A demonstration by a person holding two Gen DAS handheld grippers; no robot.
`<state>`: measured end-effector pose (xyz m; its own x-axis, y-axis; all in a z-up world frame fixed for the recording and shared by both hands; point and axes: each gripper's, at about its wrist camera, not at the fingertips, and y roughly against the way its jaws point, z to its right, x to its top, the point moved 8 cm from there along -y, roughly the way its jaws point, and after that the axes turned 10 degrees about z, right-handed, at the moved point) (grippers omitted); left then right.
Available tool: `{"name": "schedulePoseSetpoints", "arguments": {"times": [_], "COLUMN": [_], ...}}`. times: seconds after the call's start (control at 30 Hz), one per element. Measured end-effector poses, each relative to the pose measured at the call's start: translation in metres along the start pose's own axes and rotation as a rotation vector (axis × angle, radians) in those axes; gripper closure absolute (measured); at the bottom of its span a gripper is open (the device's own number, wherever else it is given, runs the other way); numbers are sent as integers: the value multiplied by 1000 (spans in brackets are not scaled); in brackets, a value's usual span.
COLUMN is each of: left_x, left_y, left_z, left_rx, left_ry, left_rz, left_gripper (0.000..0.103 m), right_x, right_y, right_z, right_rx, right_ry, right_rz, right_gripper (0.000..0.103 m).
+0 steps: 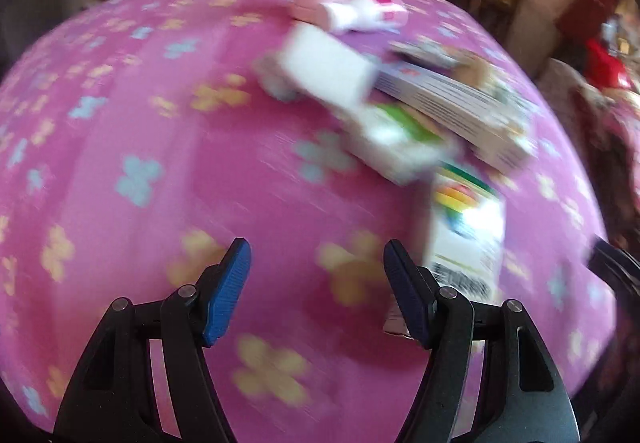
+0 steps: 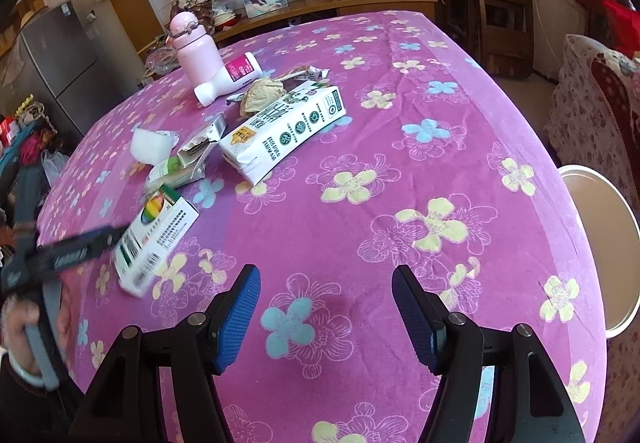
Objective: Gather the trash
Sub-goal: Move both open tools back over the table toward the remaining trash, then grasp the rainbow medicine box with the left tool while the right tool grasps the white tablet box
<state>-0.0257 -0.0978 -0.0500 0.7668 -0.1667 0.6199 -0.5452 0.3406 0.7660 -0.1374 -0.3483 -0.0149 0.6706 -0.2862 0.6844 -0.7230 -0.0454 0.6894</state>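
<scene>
Cluttered shelves and a grey fridge (image 2: 60,59) back the room. Nearer, a pink flowered tablecloth (image 2: 400,171) covers the table, with a round bin (image 2: 600,243) at its right edge. Trash lies far left: a milk carton (image 2: 284,131), then a small rainbow box (image 2: 154,239) near the left gripper (image 1: 316,291). The right gripper (image 2: 326,307) hovers over bare cloth. Both tongs gape, empty.

Left view: all blurry, the boxes (image 1: 400,111) smear together.
Bin (image 2: 600,243): cut off by the table's edge.
Small box (image 2: 154,243): words too blurry to read.
</scene>
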Motion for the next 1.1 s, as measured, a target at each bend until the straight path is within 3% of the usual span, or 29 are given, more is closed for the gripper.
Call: {"name": "schedulePoseSetpoints", "arguments": {"times": [0.2,0.33,0.37,0.5,0.77,0.83,0.87,0.9,1.1], "left_x": [-3,-1,-1,0,0,-1,-1,0,6], "left_y": [23,32,29,13,-14,-12,-11,-9,7], "left_z": [30,58,66,83,89,81,77,72,43], "left_rx": [-145,-187,-190,-145,39,44,29,23,87], "left_ry": [91,121,119,104,23,29,44,56,46], "left_rz": [13,35,31,20,15,17,16,14,44], "left_gripper": [35,34,30,28,28,34,46,50,50], "right_x": [-3,-3,-2,0,18,26,30,34,66], "right_y": [-1,0,0,-2,-7,-9,-11,-12,-34], "right_z": [1,1,1,3,1,-4,-8,-12,-55], "right_rx": [4,6,7,2,10,24,34,43,141], "right_ry": [-7,-4,-5,-4,16,20,26,33,79], "right_rz": [-7,-4,-3,-7,-3,-1,-2,-3,-21], "right_gripper": [37,37,37,37,37,37,37,37,37]}}
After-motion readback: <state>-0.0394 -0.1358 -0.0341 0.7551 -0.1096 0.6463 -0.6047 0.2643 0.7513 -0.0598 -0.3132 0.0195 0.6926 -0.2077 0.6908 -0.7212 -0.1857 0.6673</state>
